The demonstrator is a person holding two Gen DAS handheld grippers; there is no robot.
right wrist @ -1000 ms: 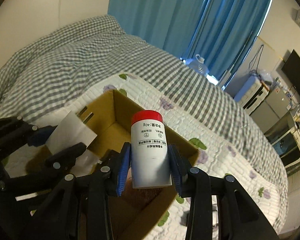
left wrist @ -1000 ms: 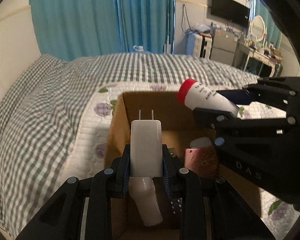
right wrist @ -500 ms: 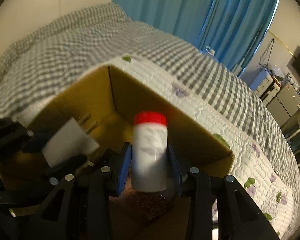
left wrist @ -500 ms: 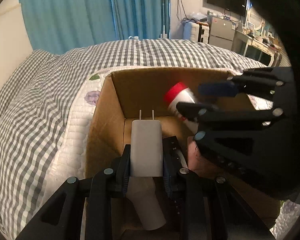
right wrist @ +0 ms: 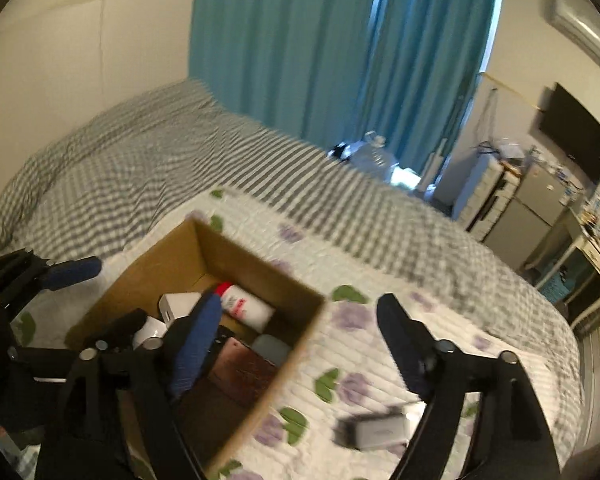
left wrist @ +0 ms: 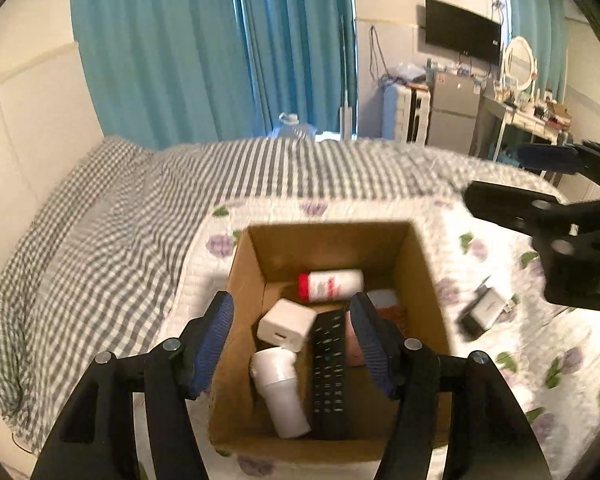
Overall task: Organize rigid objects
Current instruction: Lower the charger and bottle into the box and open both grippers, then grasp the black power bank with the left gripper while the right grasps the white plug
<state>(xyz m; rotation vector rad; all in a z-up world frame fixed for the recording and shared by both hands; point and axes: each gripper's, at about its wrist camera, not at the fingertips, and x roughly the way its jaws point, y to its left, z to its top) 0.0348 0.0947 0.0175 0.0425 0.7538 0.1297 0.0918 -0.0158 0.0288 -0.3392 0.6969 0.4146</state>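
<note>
The left gripper [left wrist: 290,334] is seen above the cardboard box [left wrist: 420,256], its jaws opening wide with nothing gripped between them. Below and ahead of its fingertips, the white charger [left wrist: 286,325] is found inside the box, resting on a white tube [left wrist: 282,392] beside a black remote control [left wrist: 330,368]. Farther ahead, the red-capped white bottle [left wrist: 330,285] is lying on its side at the box's far end. The right gripper [right wrist: 300,328] is likewise opening and holds nothing; the box lies below its left finger, and the bottle [right wrist: 246,306] is seen just past that fingertip. A small grey-and-black device [right wrist: 374,430] is left on the floral quilt [right wrist: 360,276] beneath its right finger.
</note>
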